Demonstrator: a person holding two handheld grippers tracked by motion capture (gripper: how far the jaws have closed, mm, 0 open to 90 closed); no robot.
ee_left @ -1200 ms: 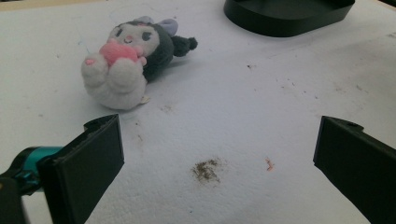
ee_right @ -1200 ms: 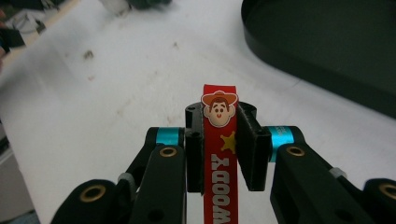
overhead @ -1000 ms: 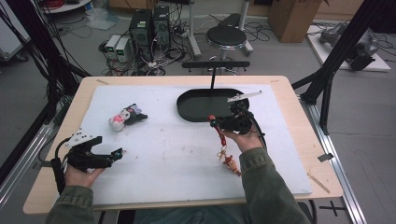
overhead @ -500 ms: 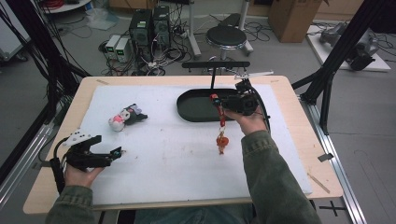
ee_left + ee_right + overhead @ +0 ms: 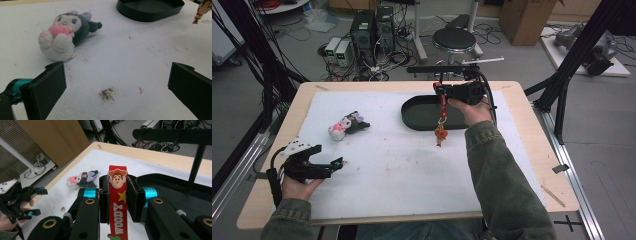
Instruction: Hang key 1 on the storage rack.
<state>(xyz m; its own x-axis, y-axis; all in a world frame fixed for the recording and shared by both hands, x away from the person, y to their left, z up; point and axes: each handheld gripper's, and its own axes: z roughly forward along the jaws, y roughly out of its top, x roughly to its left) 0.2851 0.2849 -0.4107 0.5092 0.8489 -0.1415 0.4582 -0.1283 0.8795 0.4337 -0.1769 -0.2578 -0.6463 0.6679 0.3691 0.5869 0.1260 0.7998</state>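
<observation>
My right gripper [image 5: 440,90] is shut on a red Woody strap [image 5: 118,202] and holds it in the air over the near rim of the black oval tray [image 5: 414,111]. A small orange figure [image 5: 440,134] dangles from the strap's lower end, just above the white mat. At the near left of the mat my left gripper [image 5: 338,163] stands open, low, with nothing between its jaws. A black-and-white plush toy [image 5: 65,35] holding a pink heart lies on the mat ahead of the left gripper, apart from it.
A white mat [image 5: 387,165] covers most of the wooden table [image 5: 532,165]. Beyond the far edge stand a black bar [image 5: 447,70], a stool [image 5: 454,38] and computer boxes [image 5: 364,27]. A black frame leg [image 5: 562,95] rises at the right.
My right gripper has carried the strap and its figure up and away from the near mat toward the tray. The left gripper has stayed put and open.
</observation>
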